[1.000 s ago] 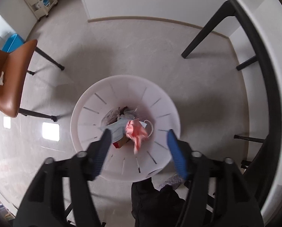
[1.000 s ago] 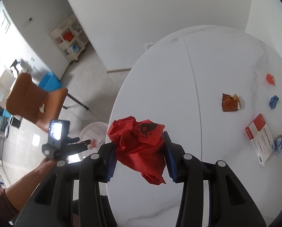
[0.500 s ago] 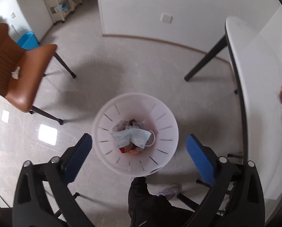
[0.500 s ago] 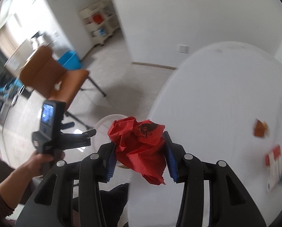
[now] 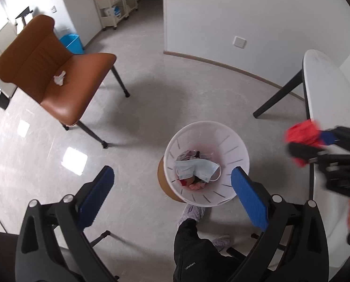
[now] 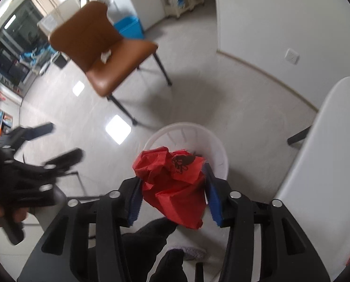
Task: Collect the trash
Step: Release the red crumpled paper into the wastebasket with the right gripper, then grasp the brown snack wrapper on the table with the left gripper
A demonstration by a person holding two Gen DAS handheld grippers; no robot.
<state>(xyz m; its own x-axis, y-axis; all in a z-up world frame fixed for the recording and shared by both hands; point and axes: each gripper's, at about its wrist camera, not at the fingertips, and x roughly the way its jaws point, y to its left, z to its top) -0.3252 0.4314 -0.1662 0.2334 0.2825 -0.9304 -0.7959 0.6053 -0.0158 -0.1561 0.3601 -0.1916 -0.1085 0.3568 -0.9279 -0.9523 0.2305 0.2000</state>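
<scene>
My right gripper (image 6: 172,192) clamps crumpled red paper (image 6: 175,183) above the white bin (image 5: 206,162); my left gripper (image 5: 172,195) gapes wide, holding nothing.

Pale grey tiled floor (image 5: 151,108), glossy, bright window reflections at left. White slotted bin (image 5: 236,164) stands on floor near table's edge, brown disc (image 5: 163,178) under its left side. Brown chair (image 5: 55,75) on black legs stands on floor, well apart from bin; white crumpled scrap (image 5: 59,80) lies on seat's middle. White table (image 5: 327,98) on black legs at right. Blue crate (image 5: 70,43) and cream shelf cart (image 5: 115,0) on floor by far wall.
</scene>
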